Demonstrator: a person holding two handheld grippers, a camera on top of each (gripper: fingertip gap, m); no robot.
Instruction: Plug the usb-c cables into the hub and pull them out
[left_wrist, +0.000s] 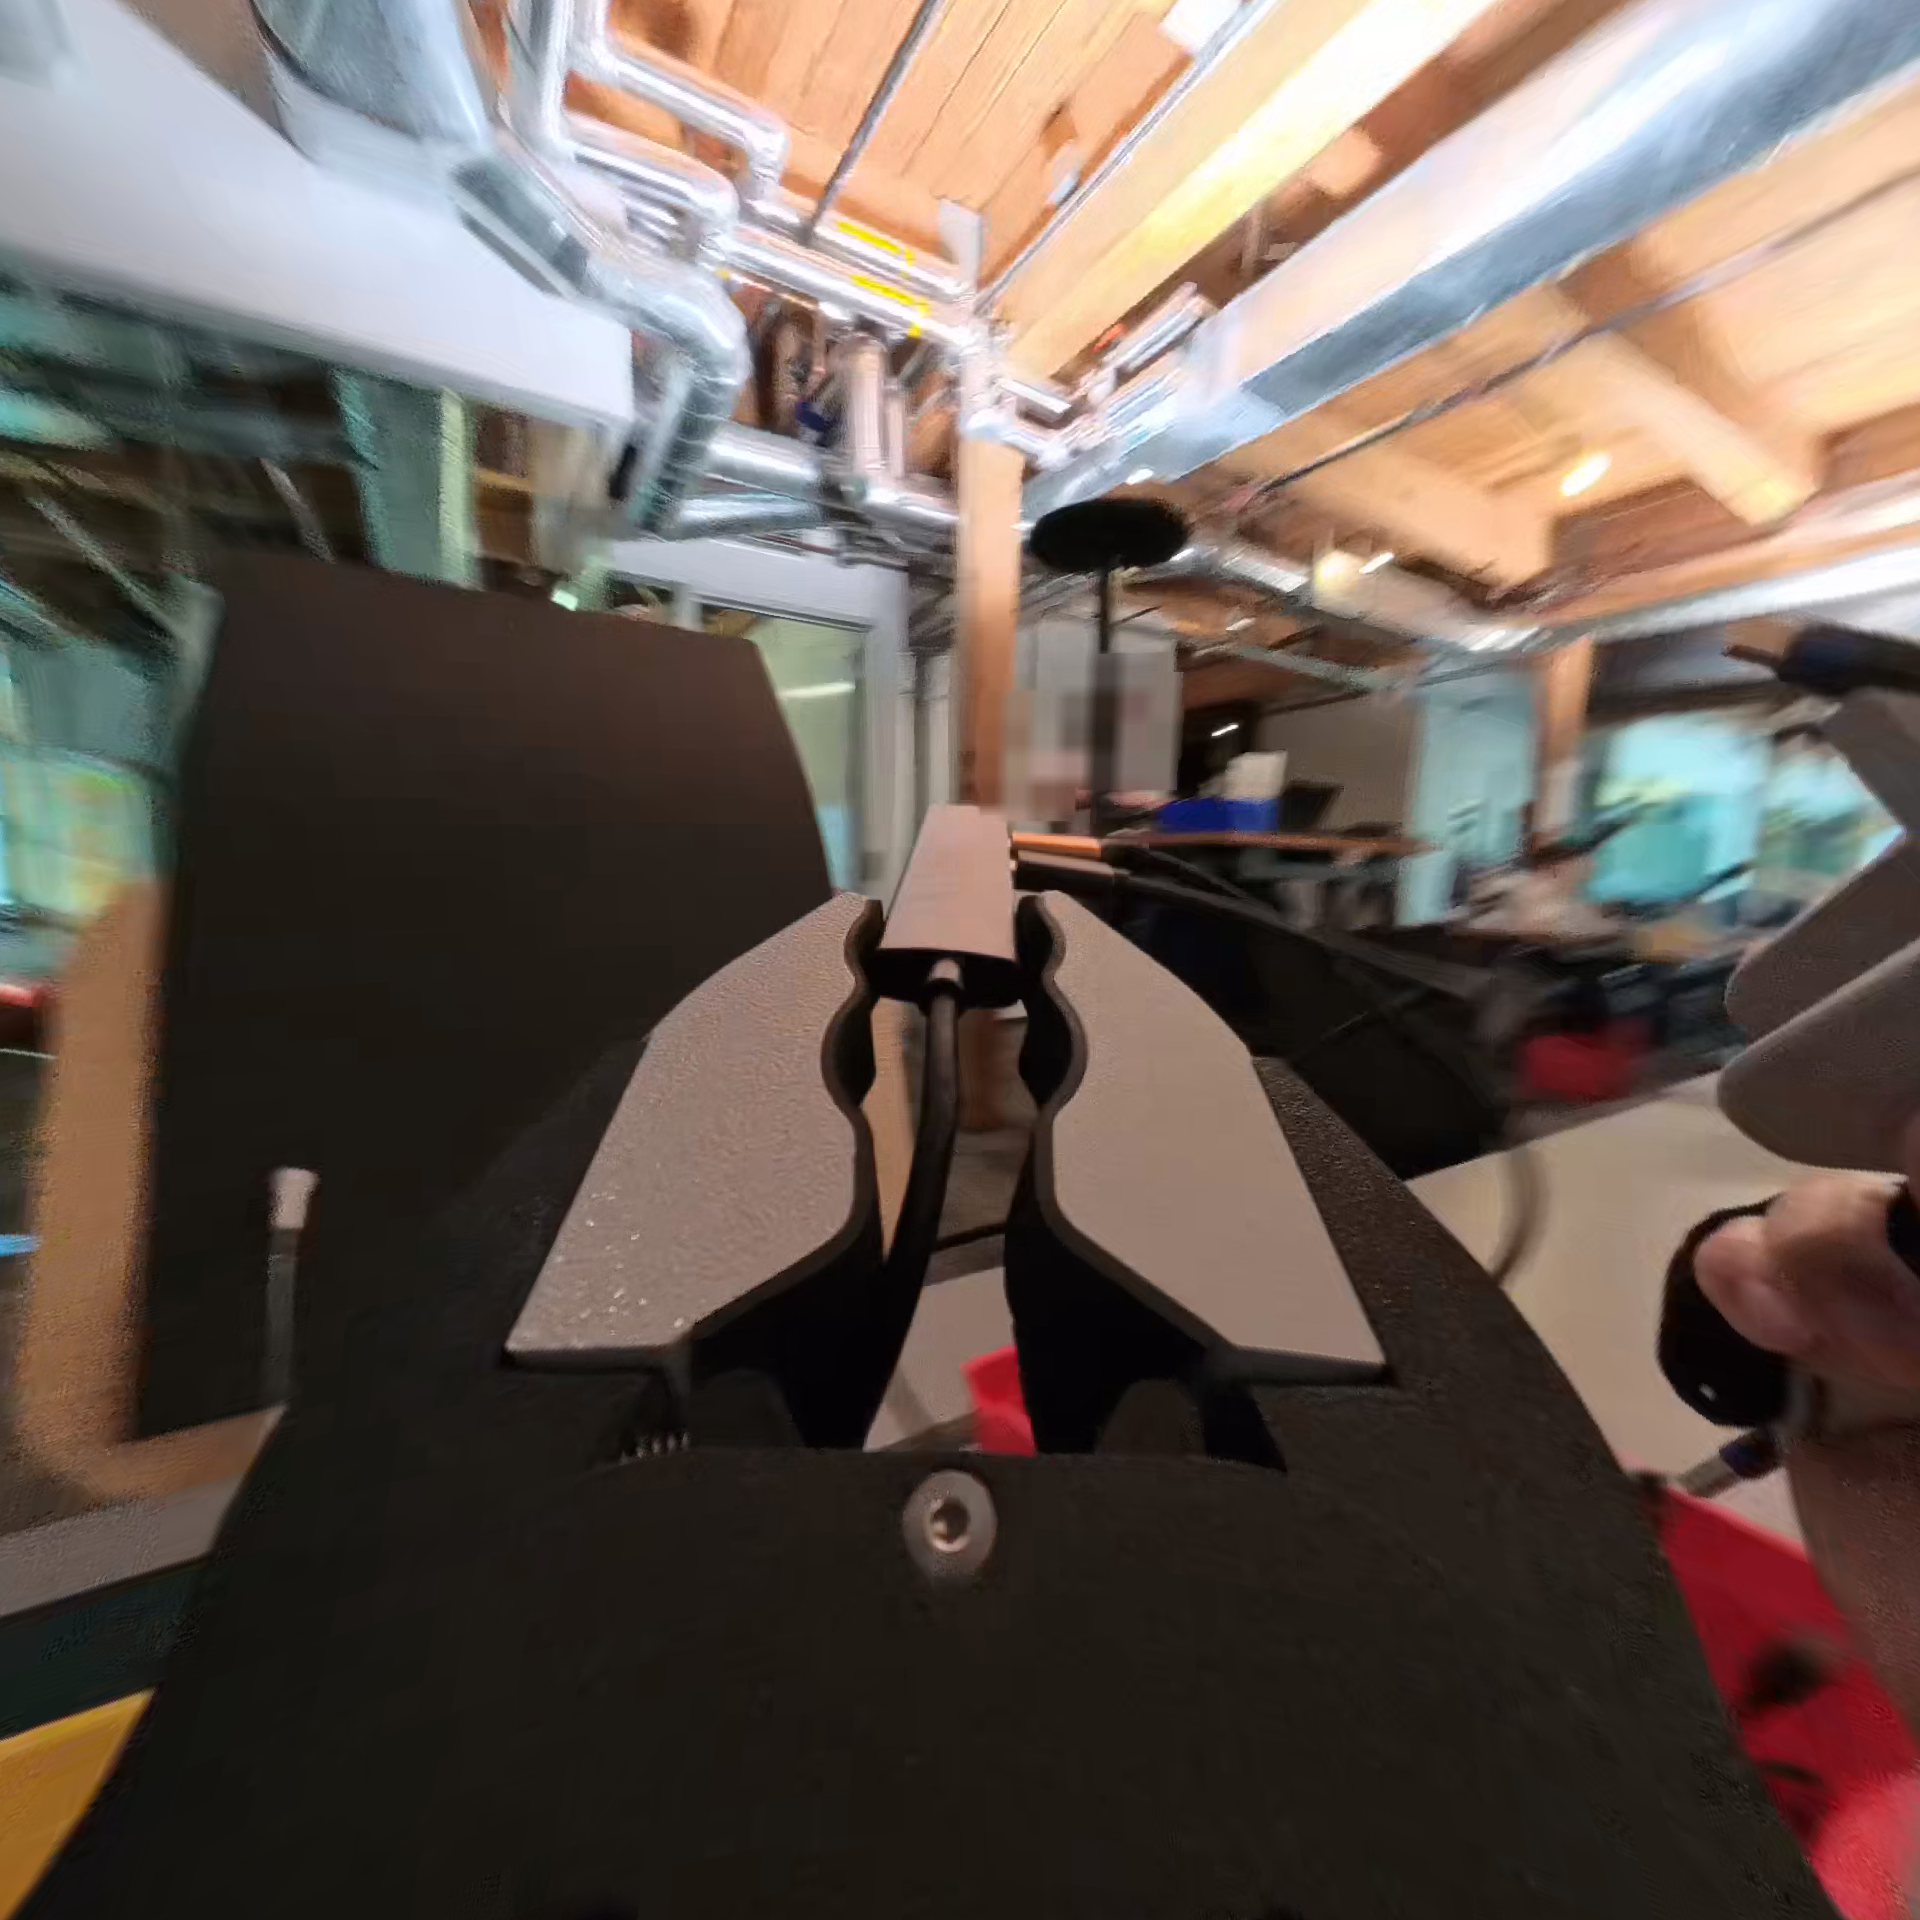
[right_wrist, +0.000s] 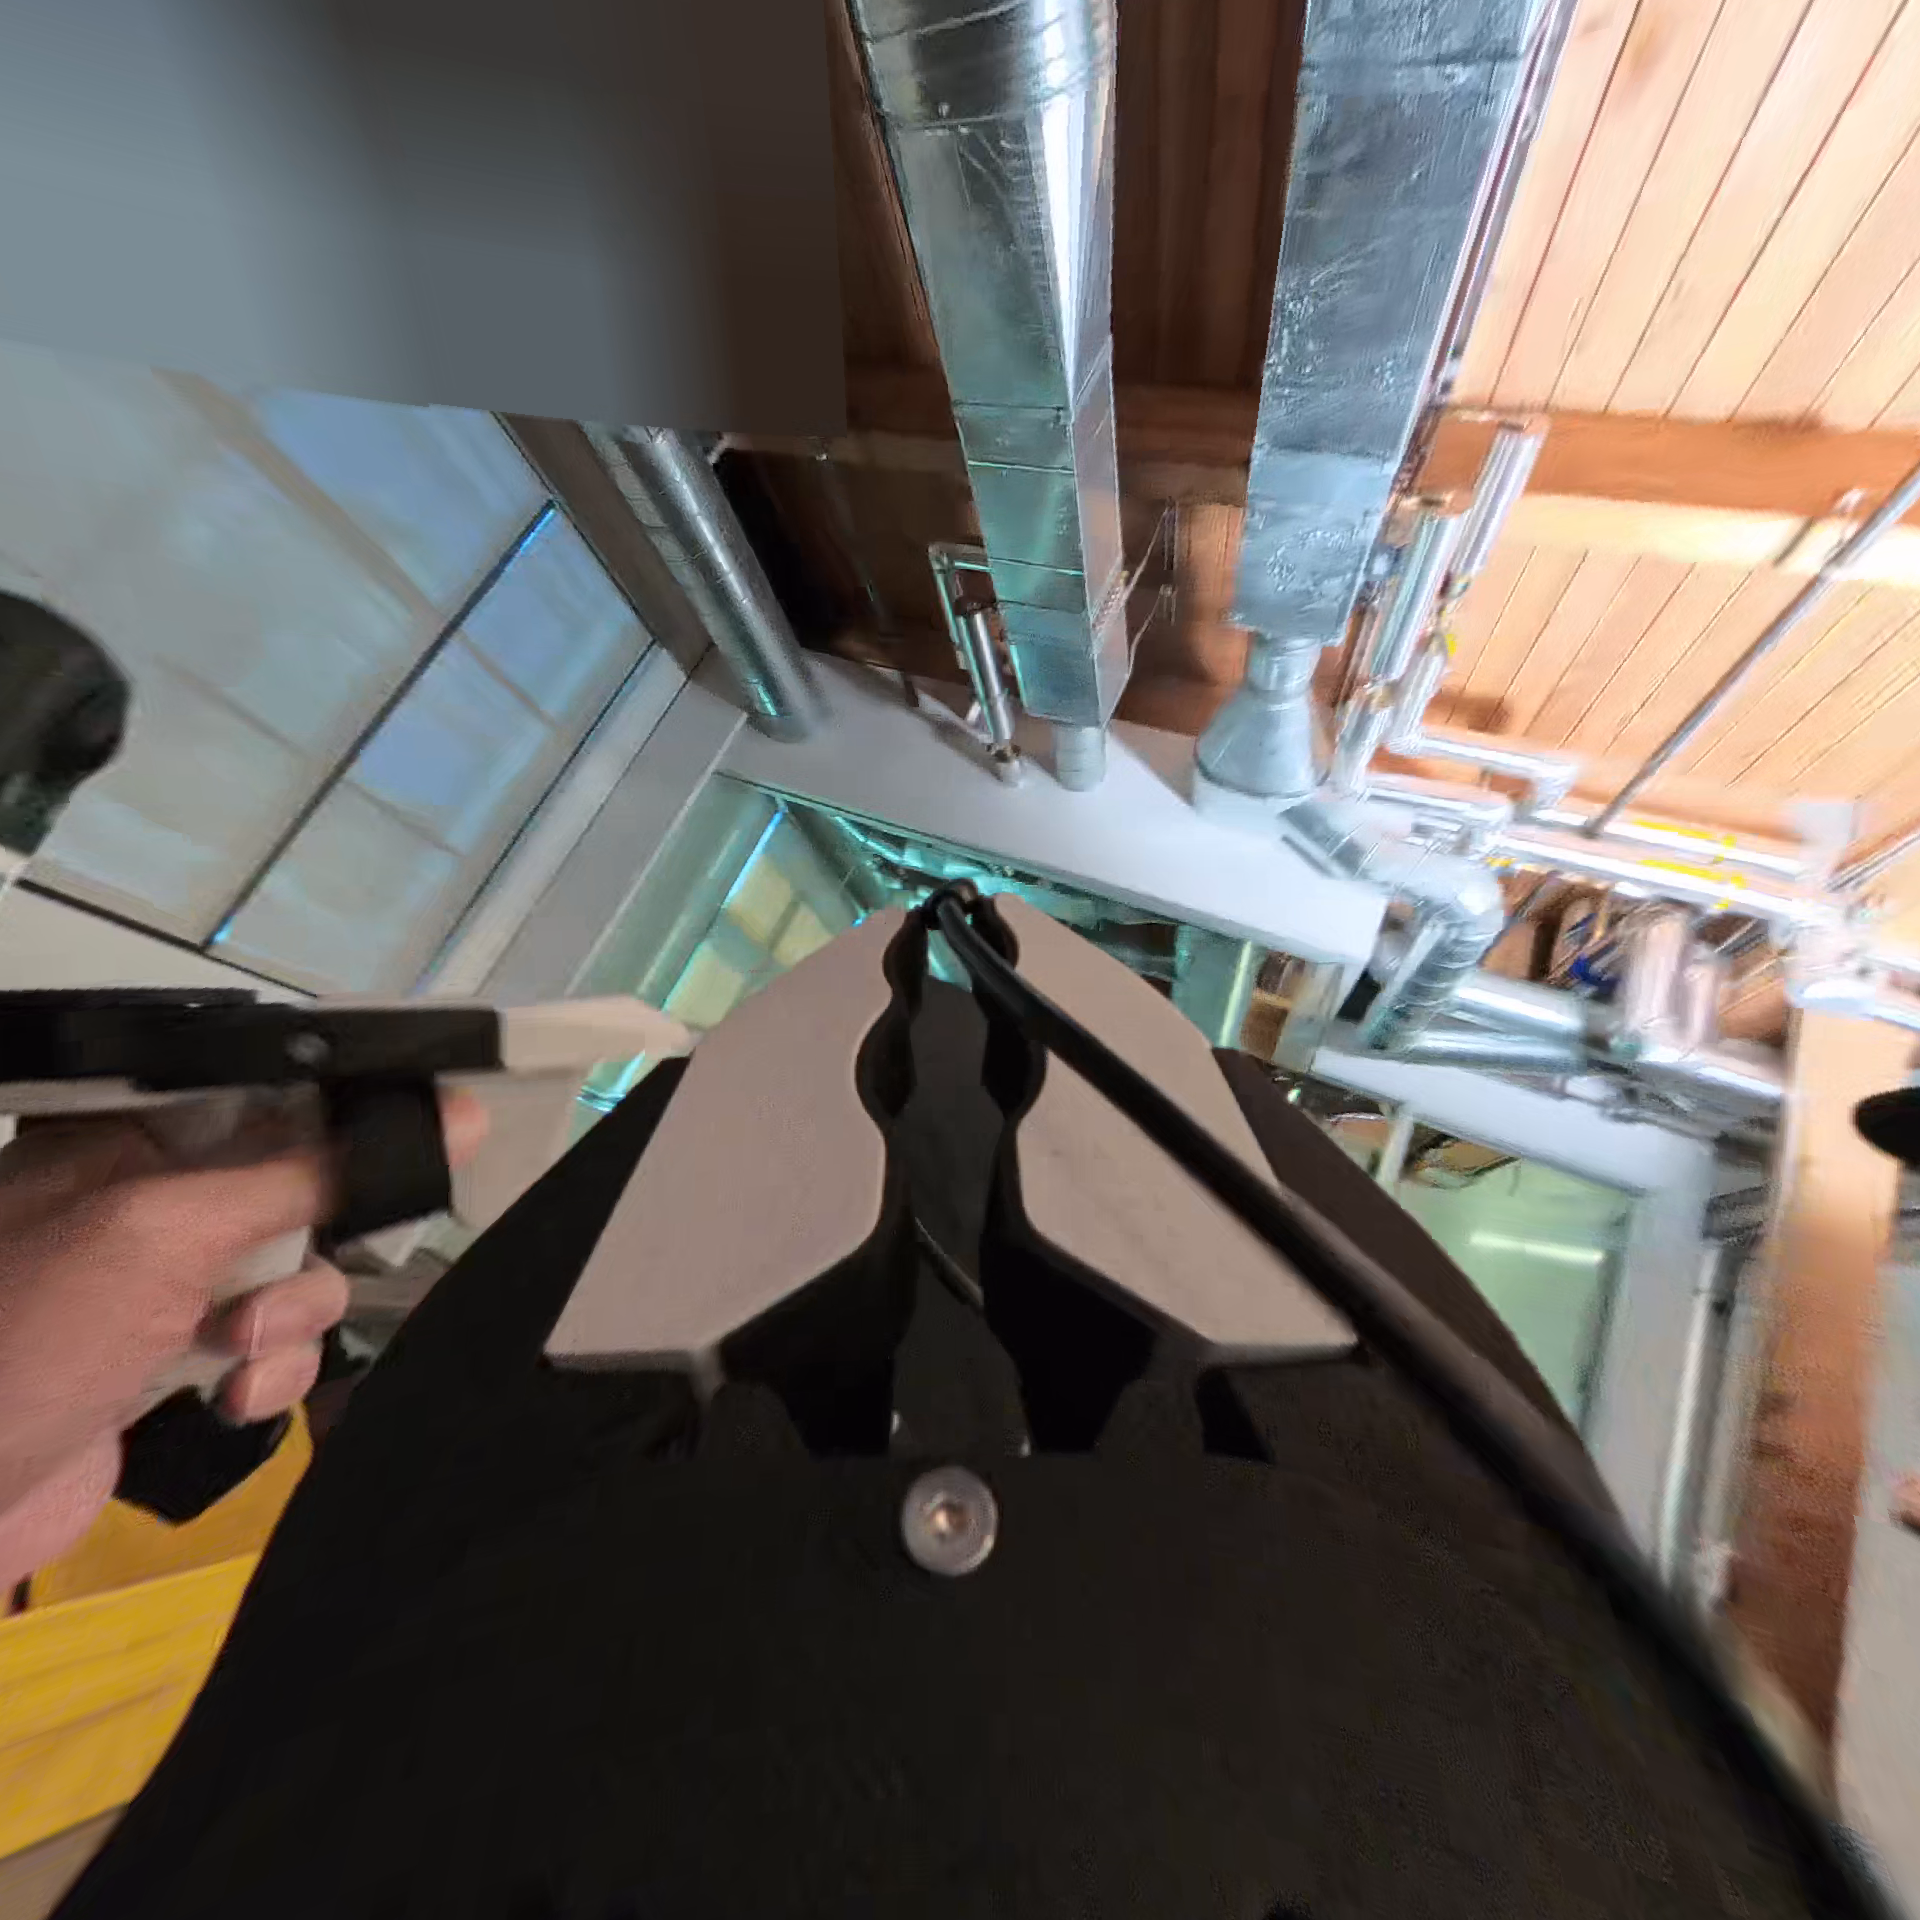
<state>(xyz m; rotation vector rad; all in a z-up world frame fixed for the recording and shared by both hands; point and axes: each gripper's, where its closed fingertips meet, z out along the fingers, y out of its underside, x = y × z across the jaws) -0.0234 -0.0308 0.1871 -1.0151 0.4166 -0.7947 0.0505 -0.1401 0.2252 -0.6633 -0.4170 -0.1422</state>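
Observation:
In the left wrist view my left gripper (left_wrist: 945, 940) is shut on the dark grey hub (left_wrist: 951, 883), a long slab that sticks out forward past the fingertips. The hub's own black cable (left_wrist: 935, 1101) hangs back between the fingers. The gripper is raised and points across the room. In the right wrist view my right gripper (right_wrist: 951, 920) is shut on a black usb-c cable (right_wrist: 1143, 1101); the cable loops at the fingertips and runs back down to the right over the finger. Its plug is hidden. The right gripper tilts up toward the ceiling.
The other gripper and the hand holding it show at the right edge of the left wrist view (left_wrist: 1829, 997) and at the left of the right wrist view (right_wrist: 312, 1049). A red bin (left_wrist: 1818, 1683) lies low right. A black panel (left_wrist: 468, 883) stands at left. A white table (left_wrist: 1662, 1299) lies below. The tips of one gripper are about 12 centimetres away from the tips of the other.

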